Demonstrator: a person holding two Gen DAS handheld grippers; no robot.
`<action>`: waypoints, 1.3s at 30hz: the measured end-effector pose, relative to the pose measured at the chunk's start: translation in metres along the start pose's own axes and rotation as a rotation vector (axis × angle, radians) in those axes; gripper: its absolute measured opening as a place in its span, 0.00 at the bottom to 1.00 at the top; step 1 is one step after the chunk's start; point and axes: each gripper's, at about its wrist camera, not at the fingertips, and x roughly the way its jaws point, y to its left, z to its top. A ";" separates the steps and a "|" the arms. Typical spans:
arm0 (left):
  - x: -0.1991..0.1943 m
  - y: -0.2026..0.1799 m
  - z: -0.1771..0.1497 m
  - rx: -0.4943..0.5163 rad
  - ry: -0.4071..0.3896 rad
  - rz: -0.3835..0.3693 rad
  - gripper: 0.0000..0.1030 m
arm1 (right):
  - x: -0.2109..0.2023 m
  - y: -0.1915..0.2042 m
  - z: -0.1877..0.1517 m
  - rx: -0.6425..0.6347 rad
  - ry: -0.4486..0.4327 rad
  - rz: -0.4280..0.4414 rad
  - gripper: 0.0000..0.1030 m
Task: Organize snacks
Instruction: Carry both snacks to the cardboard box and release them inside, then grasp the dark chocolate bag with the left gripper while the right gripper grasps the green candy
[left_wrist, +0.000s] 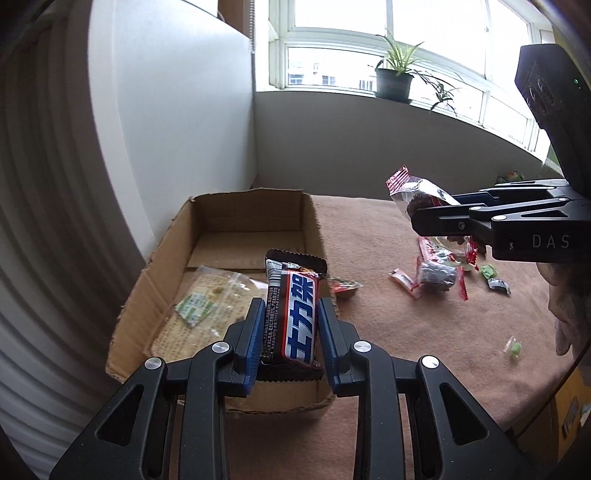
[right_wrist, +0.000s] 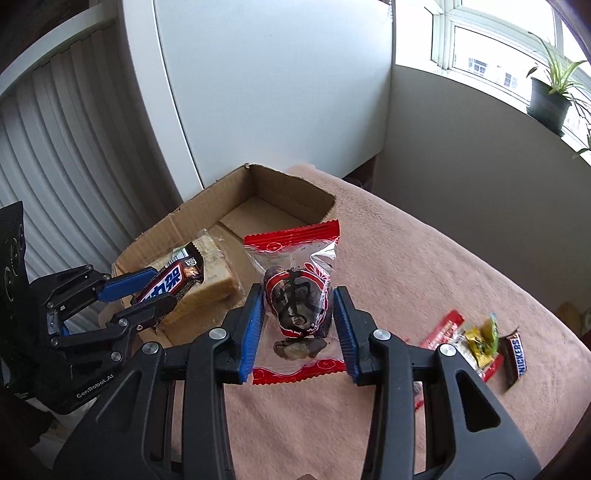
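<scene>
My left gripper (left_wrist: 291, 310) is shut on a brown Snickers bar (left_wrist: 295, 314) with blue Chinese lettering and holds it above the near right corner of an open cardboard box (left_wrist: 155, 273). It also shows in the right wrist view (right_wrist: 147, 291), with the bar (right_wrist: 170, 280) over the box (right_wrist: 258, 188). My right gripper (right_wrist: 299, 306) is shut on a clear red-edged packet of dried dates (right_wrist: 295, 295), held above the pink cloth right of the box. From the left wrist view that packet (left_wrist: 421, 199) hangs in the air.
A clear-wrapped cracker pack (left_wrist: 207, 306) lies inside the box. Loose snacks lie on the pink cloth (left_wrist: 406, 332): date packets (left_wrist: 436, 273), small green candies (left_wrist: 513, 347), and in the right wrist view a Snickers (right_wrist: 515, 356) and yellow packets (right_wrist: 480, 339). A potted plant (left_wrist: 393, 81) stands on the windowsill.
</scene>
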 end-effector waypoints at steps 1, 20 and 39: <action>0.000 0.007 0.000 -0.011 0.000 0.006 0.26 | 0.007 0.003 0.004 0.001 0.003 0.006 0.38; 0.004 0.051 0.003 -0.136 -0.001 0.056 0.63 | 0.019 0.016 0.017 -0.018 -0.013 0.011 0.73; -0.015 -0.014 0.011 -0.057 -0.049 -0.068 0.63 | -0.092 -0.079 -0.075 0.133 -0.019 -0.119 0.72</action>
